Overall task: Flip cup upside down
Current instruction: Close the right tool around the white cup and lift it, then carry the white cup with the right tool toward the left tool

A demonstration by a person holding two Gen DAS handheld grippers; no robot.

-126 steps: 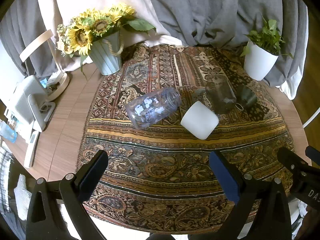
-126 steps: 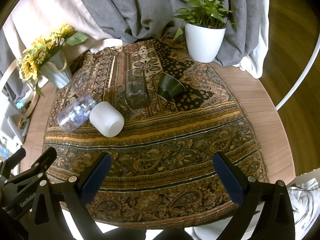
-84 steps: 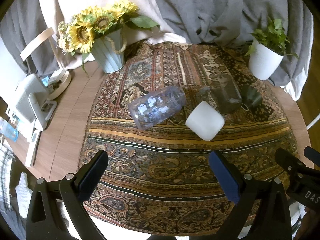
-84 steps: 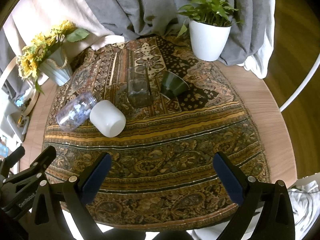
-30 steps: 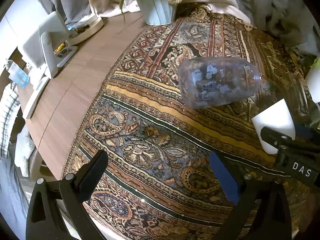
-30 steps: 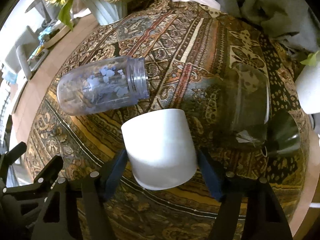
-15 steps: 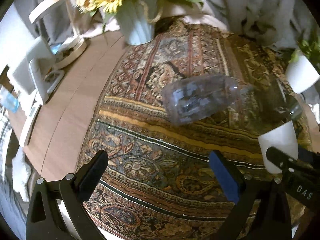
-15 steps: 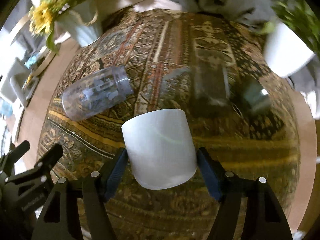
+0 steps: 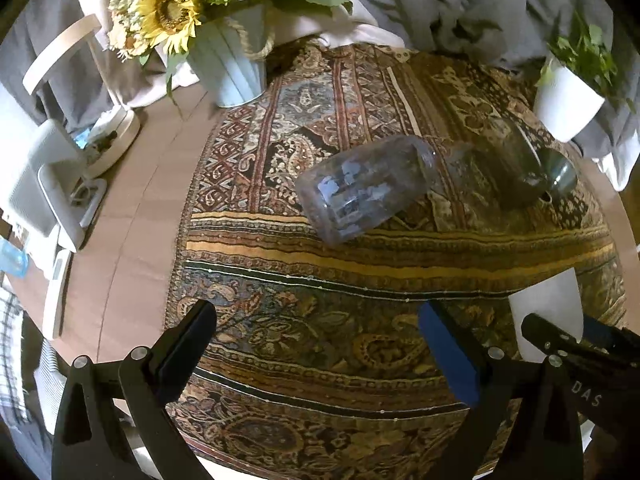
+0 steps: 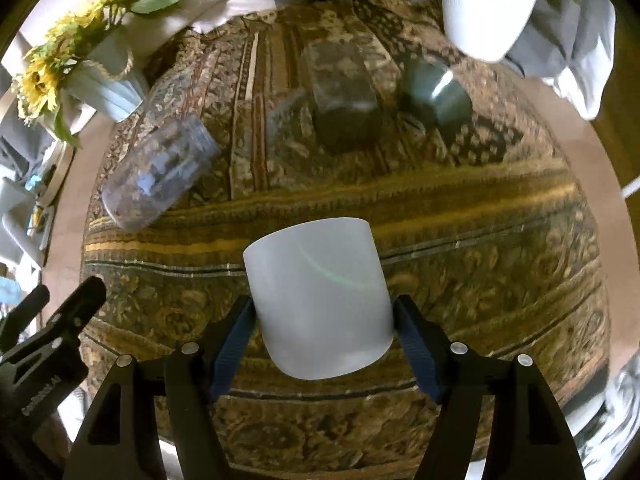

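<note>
A plain white cup (image 10: 320,296) sits between the blue pads of my right gripper (image 10: 322,320), which is shut on its sides and holds it above the patterned cloth (image 10: 460,216). Its closed base faces the camera. In the left wrist view the cup (image 9: 548,312) shows at the right edge, behind the right gripper's black finger. My left gripper (image 9: 320,340) is open and empty over the cloth's near part (image 9: 300,320).
A clear jar (image 9: 364,192) lies on its side mid-cloth. A smoky glass (image 10: 344,96) and a dark green cup (image 10: 436,96) lie behind it. A sunflower vase (image 9: 228,64) stands back left, a white plant pot (image 10: 484,12) back right. Bare wooden tabletop (image 9: 132,220) lies left.
My right gripper closed on the white cup and lifted it off the cloth toward the near side. My left gripper swung in toward the jar, then drew back, still open.
</note>
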